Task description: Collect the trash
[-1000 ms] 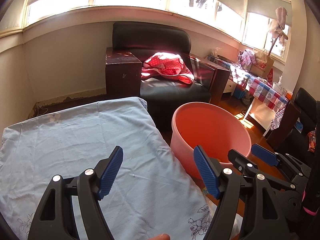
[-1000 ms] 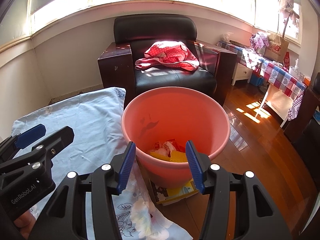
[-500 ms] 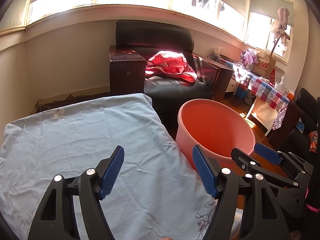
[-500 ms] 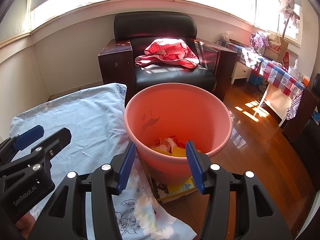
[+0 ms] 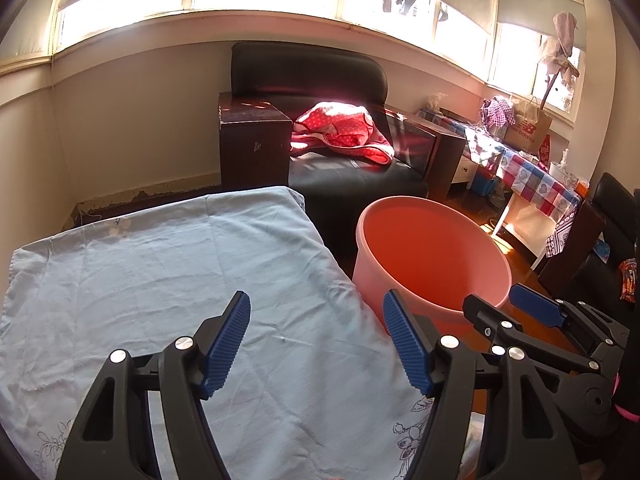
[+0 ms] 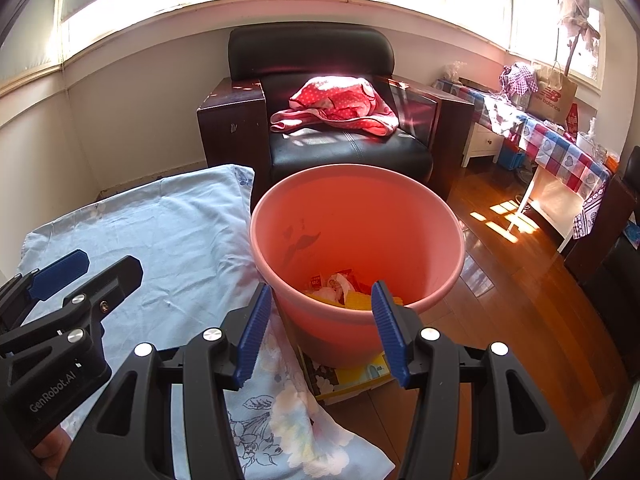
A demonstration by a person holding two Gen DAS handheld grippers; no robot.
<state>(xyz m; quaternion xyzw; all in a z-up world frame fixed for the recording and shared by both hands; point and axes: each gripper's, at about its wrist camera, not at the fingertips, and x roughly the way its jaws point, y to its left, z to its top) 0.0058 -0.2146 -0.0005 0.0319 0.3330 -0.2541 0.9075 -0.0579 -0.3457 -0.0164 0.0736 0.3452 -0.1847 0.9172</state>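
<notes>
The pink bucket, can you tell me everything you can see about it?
The pink bucket is a round tub that looks like smooth plastic, wider at its rolled rim than lower down. It stands upright on the wooden floor, right beside the light blue sheet, in front of the black armchair. Its base seems to rest partly on a flat yellow printed thing. Inside, at the bottom, lie crumpled yellow, red and white wrappers. Dark smudges mark its inner wall. Neither gripper touches it.
</notes>
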